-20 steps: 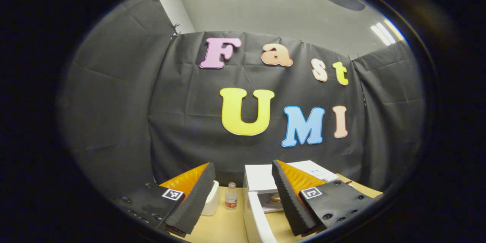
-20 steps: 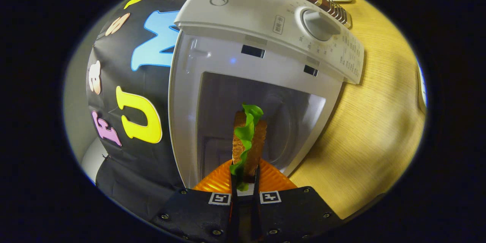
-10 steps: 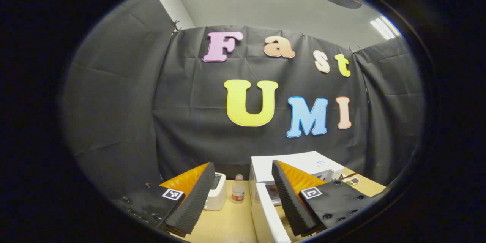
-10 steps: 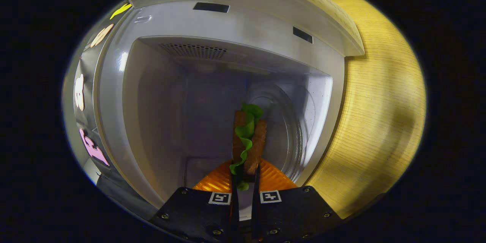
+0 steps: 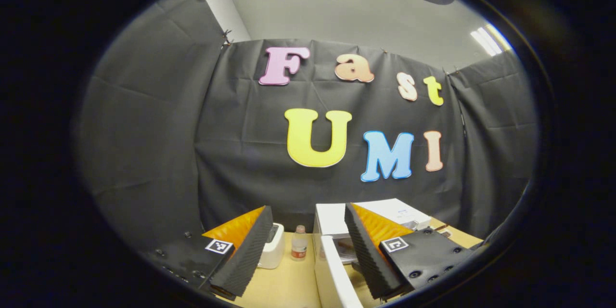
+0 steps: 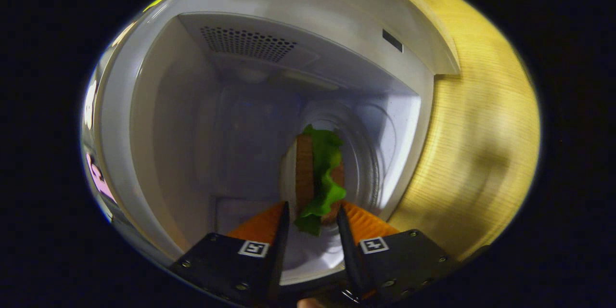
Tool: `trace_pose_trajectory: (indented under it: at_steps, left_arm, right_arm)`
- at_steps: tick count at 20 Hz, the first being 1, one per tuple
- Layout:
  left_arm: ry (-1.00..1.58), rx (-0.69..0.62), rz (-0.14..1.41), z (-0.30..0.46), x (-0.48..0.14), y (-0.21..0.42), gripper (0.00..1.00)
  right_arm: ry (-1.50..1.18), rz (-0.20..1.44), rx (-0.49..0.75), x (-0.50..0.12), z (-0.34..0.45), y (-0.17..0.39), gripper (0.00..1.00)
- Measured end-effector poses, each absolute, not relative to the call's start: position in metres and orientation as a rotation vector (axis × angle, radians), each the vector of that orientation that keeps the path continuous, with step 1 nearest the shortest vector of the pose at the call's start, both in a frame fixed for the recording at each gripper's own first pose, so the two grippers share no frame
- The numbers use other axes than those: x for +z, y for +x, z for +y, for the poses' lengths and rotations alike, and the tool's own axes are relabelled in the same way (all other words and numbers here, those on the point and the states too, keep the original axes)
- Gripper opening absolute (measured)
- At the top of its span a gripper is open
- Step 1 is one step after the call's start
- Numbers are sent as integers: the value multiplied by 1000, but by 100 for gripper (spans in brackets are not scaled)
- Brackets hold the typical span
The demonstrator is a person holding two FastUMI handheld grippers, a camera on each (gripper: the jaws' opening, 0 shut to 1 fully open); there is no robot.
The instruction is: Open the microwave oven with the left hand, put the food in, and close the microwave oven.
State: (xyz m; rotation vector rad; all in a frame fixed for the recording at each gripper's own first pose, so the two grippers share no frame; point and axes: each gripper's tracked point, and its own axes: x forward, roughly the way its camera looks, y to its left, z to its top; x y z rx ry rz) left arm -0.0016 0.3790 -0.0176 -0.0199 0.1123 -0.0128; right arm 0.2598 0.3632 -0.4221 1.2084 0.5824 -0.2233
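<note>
In the right gripper view the white microwave point(image 6: 159, 106) has its cavity open towards me. The sandwich point(image 6: 315, 173), toast with green lettuce, rests against the glass turntable point(image 6: 380, 154) inside. My right gripper point(image 6: 312, 207) reaches into the cavity and is open, its fingers standing apart on either side of the sandwich's near end. In the left gripper view my left gripper point(image 5: 307, 209) is open and holds nothing, raised and aimed at the booth wall. Below it are the microwave's top point(image 5: 332, 212) and its door point(image 5: 332, 274), swung open towards me.
A white toaster-like box point(image 5: 272, 252) and a small bottle point(image 5: 299, 249) stand on the wooden table point(image 5: 284, 288) left of the microwave. The table point(image 6: 481, 130) also runs along the microwave's side in the right gripper view.
My right gripper carried the sandwich deep into the cavity, then opened and let it go. The left gripper only wobbled slightly in place.
</note>
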Motion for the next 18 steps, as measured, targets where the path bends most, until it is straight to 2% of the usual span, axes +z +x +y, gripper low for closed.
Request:
trace_pose_trajectory:
  at_steps: [1, 2, 3, 4, 6, 10, 14, 18]
  left_arm:
    - [-22, -20, 108, 376, -17, 0, 96]
    - [-23, -27, 103, 374, -16, 0, 96]
    - [-20, -35, 98, 370, -16, 1, 96]
    - [-17, -44, 97, 366, -17, 4, 94]
    - [-25, -67, 99, 356, -25, 5, 96]
    - [-23, -92, 108, 341, -36, 12, 96]
    - [-31, -123, 116, 323, -42, 13, 96]
    - [-26, -152, 108, 304, -47, 16, 96]
  right_arm:
    - [1173, 589, -211, -419, 362, 249, 69]
    - [1132, 597, -197, -415, 358, 233, 76]
    - [1084, 606, -177, -411, 355, 221, 94]
    - [1039, 628, -127, -404, 357, 207, 96]
    - [877, 682, -7, -384, 357, 170, 96]
    - [636, 587, 105, -310, 326, 124, 96]
    - [476, 398, 99, -212, 287, 103, 96]
    - [160, 223, -9, -140, 238, 80, 95]
